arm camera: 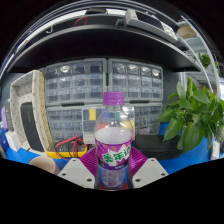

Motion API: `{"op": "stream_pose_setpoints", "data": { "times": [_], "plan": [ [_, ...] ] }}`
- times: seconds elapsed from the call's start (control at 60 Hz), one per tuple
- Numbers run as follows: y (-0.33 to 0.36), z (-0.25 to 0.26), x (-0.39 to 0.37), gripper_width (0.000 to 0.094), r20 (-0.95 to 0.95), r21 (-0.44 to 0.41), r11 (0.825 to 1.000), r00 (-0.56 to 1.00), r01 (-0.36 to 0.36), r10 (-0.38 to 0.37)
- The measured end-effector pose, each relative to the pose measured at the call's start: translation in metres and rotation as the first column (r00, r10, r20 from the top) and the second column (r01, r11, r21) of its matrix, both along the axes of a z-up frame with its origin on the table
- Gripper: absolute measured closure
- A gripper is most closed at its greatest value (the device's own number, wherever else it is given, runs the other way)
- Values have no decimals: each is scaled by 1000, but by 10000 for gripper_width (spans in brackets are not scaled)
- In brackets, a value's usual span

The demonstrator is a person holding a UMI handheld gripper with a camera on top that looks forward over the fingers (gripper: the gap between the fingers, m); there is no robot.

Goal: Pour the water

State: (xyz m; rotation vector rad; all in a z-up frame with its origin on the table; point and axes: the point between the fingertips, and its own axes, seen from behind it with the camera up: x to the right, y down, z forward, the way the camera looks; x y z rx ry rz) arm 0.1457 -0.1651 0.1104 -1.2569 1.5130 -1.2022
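Currently the gripper point(113, 176) is clamped on the bottle point(113, 140), both fingers pressing its lower body. Bottle axis stands upright, purple cap up; no receiving vessel is identifiable for tilting toward.

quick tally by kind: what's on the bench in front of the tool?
Bottle: 1, between the tool's fingers
Plant: 1
Drawer cabinets: 2
Cup: 1
Total: 5
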Motion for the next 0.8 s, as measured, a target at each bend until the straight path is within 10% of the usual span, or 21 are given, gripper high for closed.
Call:
{"op": "stream_pose_setpoints", "data": {
  "times": [0.3,0.8],
  "plan": [
    [-1,-15,-11,267,-73,1,1000,997,14,-14],
    [65,35,-160,279,-158,21,993,982,112,-107]
  ]
}}
